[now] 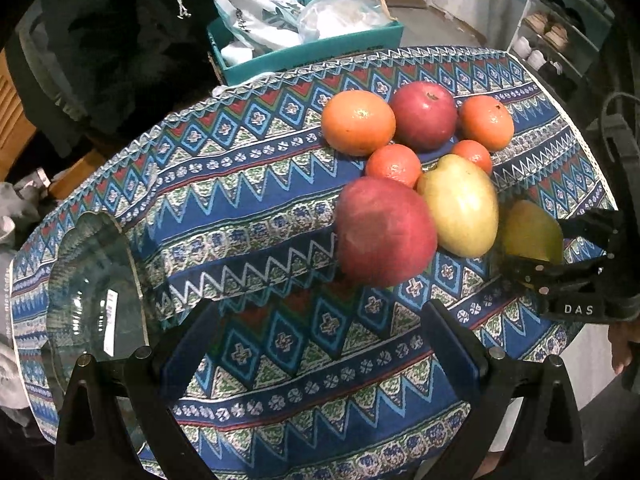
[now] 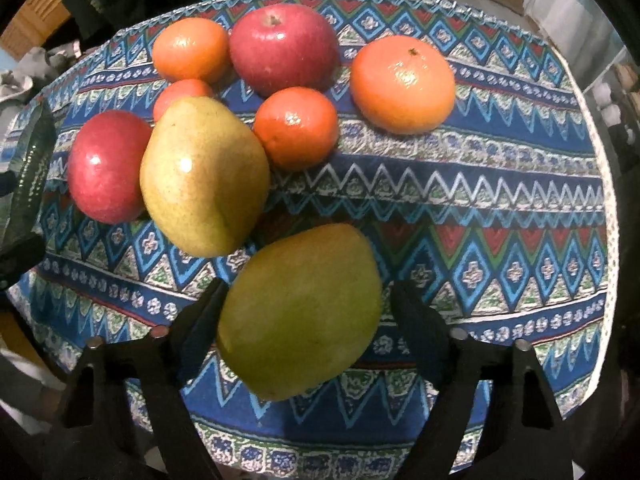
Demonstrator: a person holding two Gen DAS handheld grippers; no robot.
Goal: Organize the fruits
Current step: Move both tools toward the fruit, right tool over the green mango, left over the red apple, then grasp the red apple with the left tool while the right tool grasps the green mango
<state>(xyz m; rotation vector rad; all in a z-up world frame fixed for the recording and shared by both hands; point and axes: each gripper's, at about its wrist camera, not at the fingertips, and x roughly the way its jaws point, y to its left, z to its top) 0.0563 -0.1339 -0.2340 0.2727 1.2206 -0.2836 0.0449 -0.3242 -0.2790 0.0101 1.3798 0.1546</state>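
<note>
**Eight fruits on the bench, one pear between the right tongs**

Eight pieces of fruit sit on the patterned cloth (image 1: 248,216) covering the bench. The right tongs (image 2: 308,312) stand spread, with the near pear (image 2: 300,312) lying between the two fingers; its left side touches or nearly touches the left finger (image 2: 200,320), while a gap shows on the right side, so the fruit is bracketed but not clamped. In the left wrist view the same pear (image 1: 532,232) shows at the right edge, between the black fingers of those tongs (image 1: 560,248).

The left tongs (image 1: 316,344) are wide open and hold nothing, hovering over bare cloth. The near apple (image 1: 384,232) lies just ahead of them, slightly right of centre. Beside it rests the second pear (image 1: 460,208), touching the apple. Behind these sit two small tangerines (image 1: 394,164), the far apple (image 1: 424,116), and two oranges (image 1: 358,122) flanking it.

A clear glass bowl (image 1: 96,280) stands at the bench's left edge, well apart from the fruit and left of the left tongs.
</note>
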